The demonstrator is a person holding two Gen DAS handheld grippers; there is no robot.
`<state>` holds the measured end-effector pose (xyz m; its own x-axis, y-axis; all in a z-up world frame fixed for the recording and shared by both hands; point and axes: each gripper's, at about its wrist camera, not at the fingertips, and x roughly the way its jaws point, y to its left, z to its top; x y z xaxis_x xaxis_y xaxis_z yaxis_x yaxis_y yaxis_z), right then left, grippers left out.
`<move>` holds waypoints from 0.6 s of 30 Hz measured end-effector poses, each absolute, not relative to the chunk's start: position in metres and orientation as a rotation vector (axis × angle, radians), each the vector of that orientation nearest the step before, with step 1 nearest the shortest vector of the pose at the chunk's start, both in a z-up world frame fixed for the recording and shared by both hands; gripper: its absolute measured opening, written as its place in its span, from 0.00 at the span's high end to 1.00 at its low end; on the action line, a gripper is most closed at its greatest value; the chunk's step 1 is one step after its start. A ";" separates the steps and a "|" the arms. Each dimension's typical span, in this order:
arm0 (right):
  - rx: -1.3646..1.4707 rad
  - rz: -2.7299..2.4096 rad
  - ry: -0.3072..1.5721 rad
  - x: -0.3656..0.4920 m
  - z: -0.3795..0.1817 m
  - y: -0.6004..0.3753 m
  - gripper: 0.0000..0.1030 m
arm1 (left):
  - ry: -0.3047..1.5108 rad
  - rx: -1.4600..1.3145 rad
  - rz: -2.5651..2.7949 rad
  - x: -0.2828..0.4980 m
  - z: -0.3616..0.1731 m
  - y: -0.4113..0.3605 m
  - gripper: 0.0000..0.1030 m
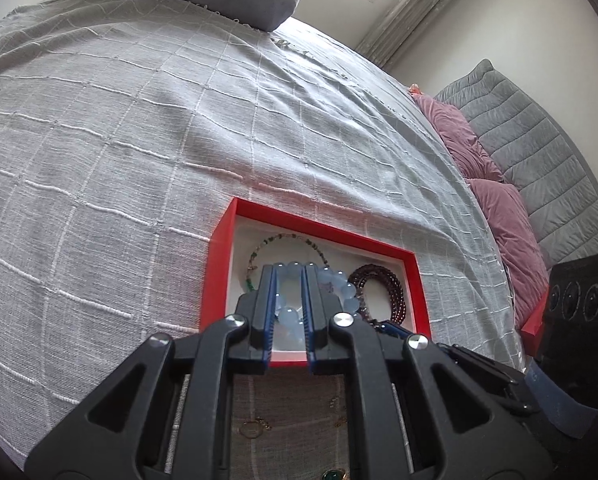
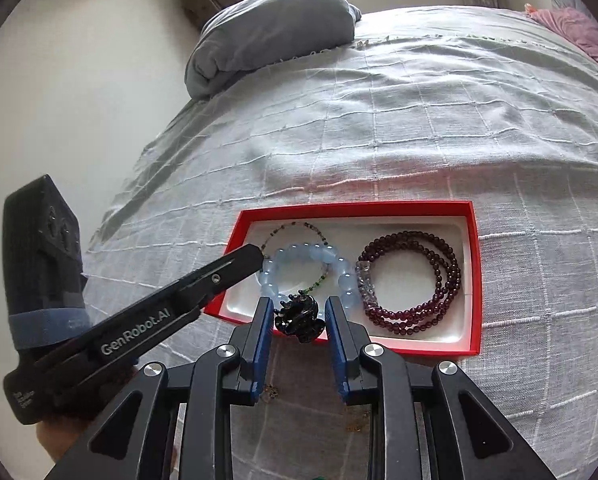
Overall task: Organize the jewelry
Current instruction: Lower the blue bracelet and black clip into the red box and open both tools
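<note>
The left tool (image 1: 290,270) has its jaws drawn narrow on the pale blue bead bracelet (image 2: 305,270), pinching the ring at about its 10 o'clock edge as the right wrist view shows it, with beads visible between the blue pads in the left wrist view. The right tool (image 2: 297,312) stands part open with a black carved pendant (image 2: 300,317) between its pads; whether the pads actually press on the pendant I cannot tell. The pendant hangs at the 6 o'clock edge of the blue bracelet, over the near rim of the red tray (image 2: 475,272). Inside the tray, on its white lining, a thin strand of small dark and green beads (image 2: 295,226) lies under the blue bracelet toward 11 o'clock, and a coiled dark garnet-red bead bracelet (image 2: 415,280) sits at 3 o'clock, just beside the blue one. The tray rests on a bed covered by a grey checked spread (image 2: 379,140). A folded grey blanket (image 2: 275,36) lies far off at 12 o'clock, and pink pillows (image 1: 495,200) lie along the bed's edge at 2 o'clock in the left wrist view.
</note>
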<state>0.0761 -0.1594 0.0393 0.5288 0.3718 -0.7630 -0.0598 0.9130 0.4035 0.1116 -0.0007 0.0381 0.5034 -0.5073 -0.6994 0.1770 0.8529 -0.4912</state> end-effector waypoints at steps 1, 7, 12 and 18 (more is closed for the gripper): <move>0.351 0.260 0.987 0.078 0.037 -0.160 0.74 | 0.962 -0.387 -0.429 0.111 0.039 0.000 0.88; 0.372 0.273 0.979 0.086 0.034 -0.158 0.73 | 0.952 -0.422 -0.413 0.111 0.042 0.011 0.87; 0.358 0.321 0.937 0.086 0.042 -0.148 0.71 | 0.927 -0.431 -0.399 0.106 0.048 0.014 0.87; 0.379 0.287 0.922 0.083 0.050 -0.157 0.53 | 0.914 -0.463 -0.405 0.101 0.054 0.022 0.87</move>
<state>0.0829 -0.1569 0.0496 0.5741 0.3974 -0.7159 -0.0782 0.8969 0.4352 0.1009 0.0219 0.0537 0.5492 -0.5187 -0.6552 0.1366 0.8292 -0.5419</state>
